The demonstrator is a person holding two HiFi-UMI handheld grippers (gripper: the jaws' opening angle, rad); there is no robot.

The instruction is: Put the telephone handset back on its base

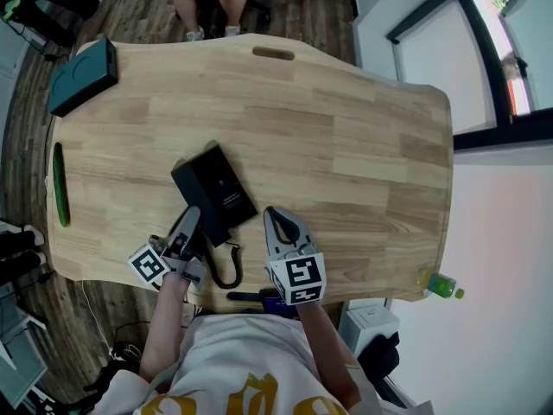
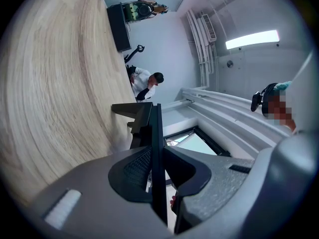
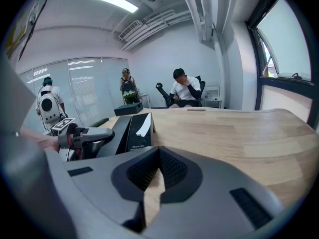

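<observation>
Wooden table: left claw seemingly grips handset.

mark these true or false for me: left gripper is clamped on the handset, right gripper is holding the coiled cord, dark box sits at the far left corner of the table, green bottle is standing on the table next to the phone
1. The left gripper is clamped on the telephone handset. True.
2. The right gripper holds the coiled cord. False: its jaws are together with nothing between them, and the cord lies on the table beside the left gripper.
3. A dark box sits at the table's far left corner. True.
4. The green bottle stands on the table next to the phone. False: it is past the table's near right corner, off the tabletop and well away from the phone base.
</observation>
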